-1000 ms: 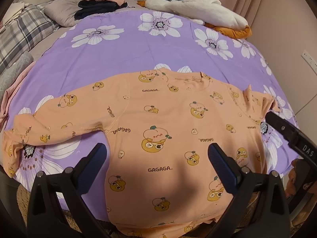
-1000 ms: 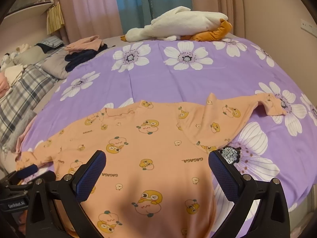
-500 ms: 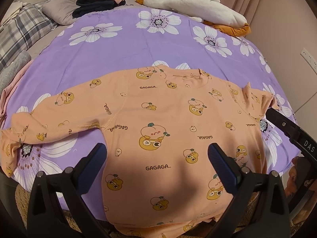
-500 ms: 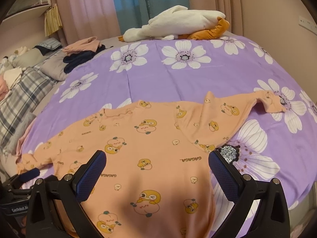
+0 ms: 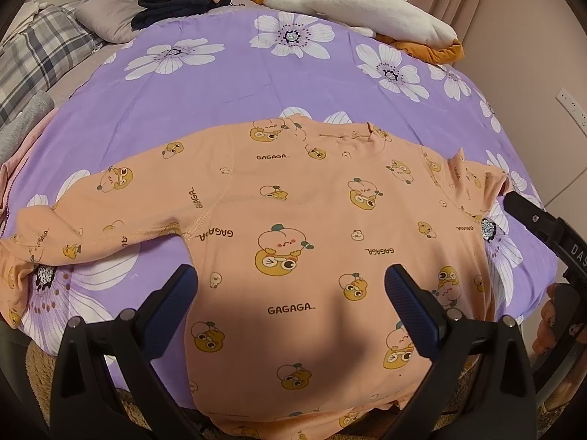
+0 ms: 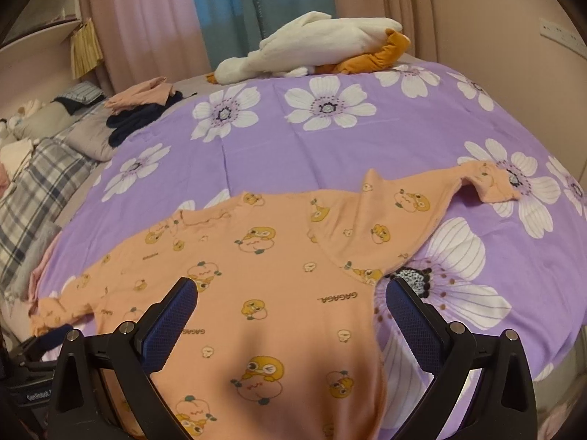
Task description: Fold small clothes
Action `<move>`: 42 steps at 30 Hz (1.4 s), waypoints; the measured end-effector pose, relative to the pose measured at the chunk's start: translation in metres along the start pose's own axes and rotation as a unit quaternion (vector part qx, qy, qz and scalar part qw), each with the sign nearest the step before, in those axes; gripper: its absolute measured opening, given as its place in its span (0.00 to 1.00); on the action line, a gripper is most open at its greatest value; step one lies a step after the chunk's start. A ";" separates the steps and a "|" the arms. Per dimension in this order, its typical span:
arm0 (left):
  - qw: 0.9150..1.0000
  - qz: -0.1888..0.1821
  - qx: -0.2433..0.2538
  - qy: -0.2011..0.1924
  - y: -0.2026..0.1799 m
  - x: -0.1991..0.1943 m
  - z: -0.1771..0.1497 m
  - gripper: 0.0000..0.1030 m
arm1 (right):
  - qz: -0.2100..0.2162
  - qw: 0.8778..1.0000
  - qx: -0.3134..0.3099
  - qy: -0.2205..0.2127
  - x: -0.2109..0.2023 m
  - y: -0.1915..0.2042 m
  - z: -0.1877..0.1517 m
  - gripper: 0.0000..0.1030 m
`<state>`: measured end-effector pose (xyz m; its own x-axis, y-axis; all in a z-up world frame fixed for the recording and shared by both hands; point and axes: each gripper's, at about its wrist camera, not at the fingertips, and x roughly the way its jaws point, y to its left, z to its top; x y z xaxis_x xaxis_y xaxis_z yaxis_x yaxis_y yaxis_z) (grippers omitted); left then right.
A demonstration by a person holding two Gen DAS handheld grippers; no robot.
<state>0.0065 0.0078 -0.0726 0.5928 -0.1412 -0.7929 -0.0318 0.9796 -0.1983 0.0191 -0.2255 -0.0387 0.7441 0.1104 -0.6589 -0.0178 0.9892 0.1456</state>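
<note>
So both grippers are hanging at the near edge of the bed with nothing in them: the left gripper (image 5: 290, 289) has its fingers (image 5: 176, 293) spread wide over the lower body of the orange shirt (image 5: 312, 220), and the right gripper (image 6: 290, 304) is the same deal, fingers (image 6: 414, 315) wide apart above the hem area, not touching cloth as far as I can tell. Both are tipped forward and down, looking across the shirt, which to me reads like sizing up the first fold rather than grabbing yet. The shirt is laid flat on the purple flowered bedspread (image 5: 220, 102), hem draping off the near edge, collar pointing away, both sleeves stretched out to the sides. That spread-out layout makes sense, since you want it flat before folding sleeves in. The right sleeve (image 6: 488, 183) has a crumpled cuff. Further back there's a white and orange plush (image 6: 315, 47) and a small pile of clothes (image 6: 143, 106) off to the far left, well apart.
</note>
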 end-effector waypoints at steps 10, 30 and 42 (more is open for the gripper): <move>1.000 -0.004 0.005 0.011 -0.004 0.008 -0.001 0.98 | 0.013 0.998 0.060 -0.009 -0.005 -0.037 0.006 0.99; 0.999 -0.011 -0.006 0.051 -0.004 0.040 0.004 0.96 | -0.029 0.934 0.354 -0.020 0.056 -0.267 0.047 0.72; 0.998 0.004 -0.016 0.058 -0.003 0.048 0.012 0.96 | 0.002 0.893 0.450 -0.006 0.129 -0.322 0.054 0.46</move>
<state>0.0452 -0.0001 -0.1031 0.4959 -0.1503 -0.8553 -0.0630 0.9761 -0.2080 0.1569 -0.5347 -0.1302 0.7525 0.1075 -0.6497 0.5196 0.5093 0.6860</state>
